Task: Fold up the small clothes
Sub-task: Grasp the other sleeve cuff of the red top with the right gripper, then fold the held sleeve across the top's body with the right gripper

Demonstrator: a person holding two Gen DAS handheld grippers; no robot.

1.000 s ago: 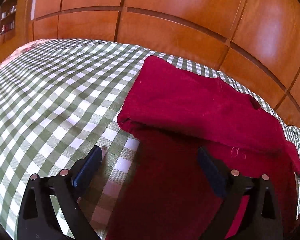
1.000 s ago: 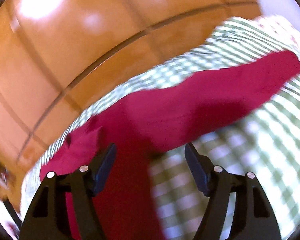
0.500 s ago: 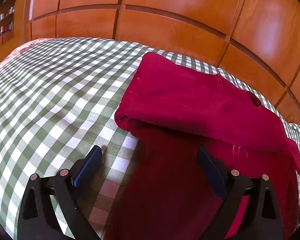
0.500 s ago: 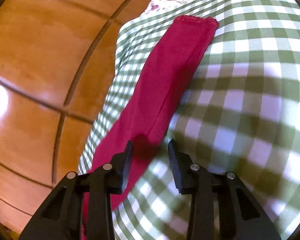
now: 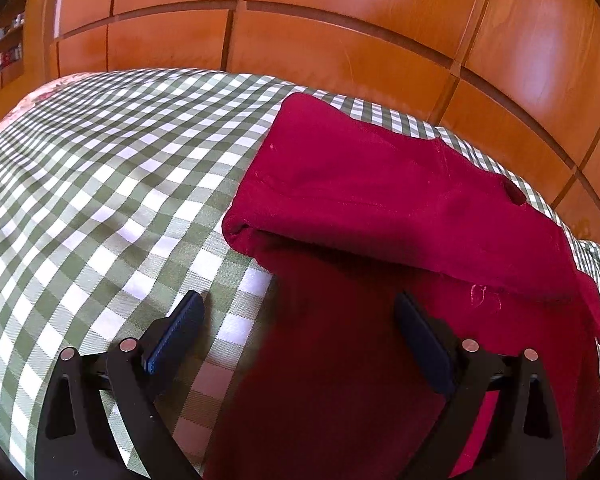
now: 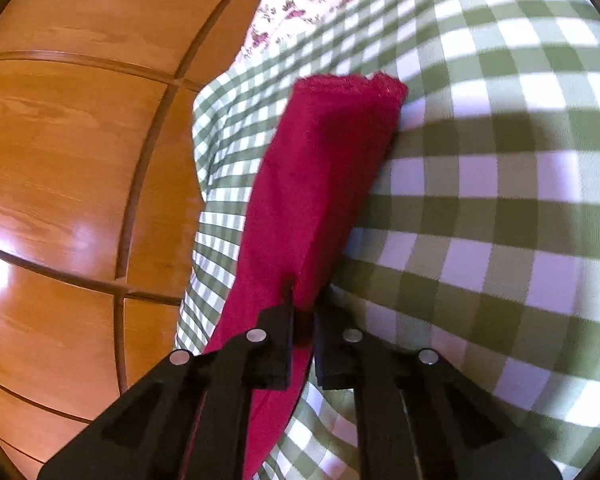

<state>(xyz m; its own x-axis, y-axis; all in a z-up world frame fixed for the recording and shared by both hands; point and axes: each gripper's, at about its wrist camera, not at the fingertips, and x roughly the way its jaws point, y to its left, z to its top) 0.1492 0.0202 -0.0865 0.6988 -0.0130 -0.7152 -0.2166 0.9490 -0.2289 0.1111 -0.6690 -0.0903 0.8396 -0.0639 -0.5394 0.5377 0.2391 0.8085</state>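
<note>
Crimson fabric fills the lower right of our left wrist view: the red garment (image 5: 380, 208) lies on the green-and-white checked cloth (image 5: 112, 184), its upper part folded over into a thick band running from the upper middle of the frame down to the right edge. Our left gripper (image 5: 300, 320) stands wide apart above it at the bottom of the frame; the left-hand finger sits over bare checks, the right-hand one over the darker, shadowed red layer, and neither pad presses on anything.

In our right wrist view the garment (image 6: 320, 184) runs as a narrow strip from the bottom centre up to mid-frame, where its hemmed end lies on the checks. Our right gripper (image 6: 302, 320) has pinched together on the strip's near edge, red fabric caught between the pads. Orange wooden panels (image 6: 68, 152) fill the left side.
</note>
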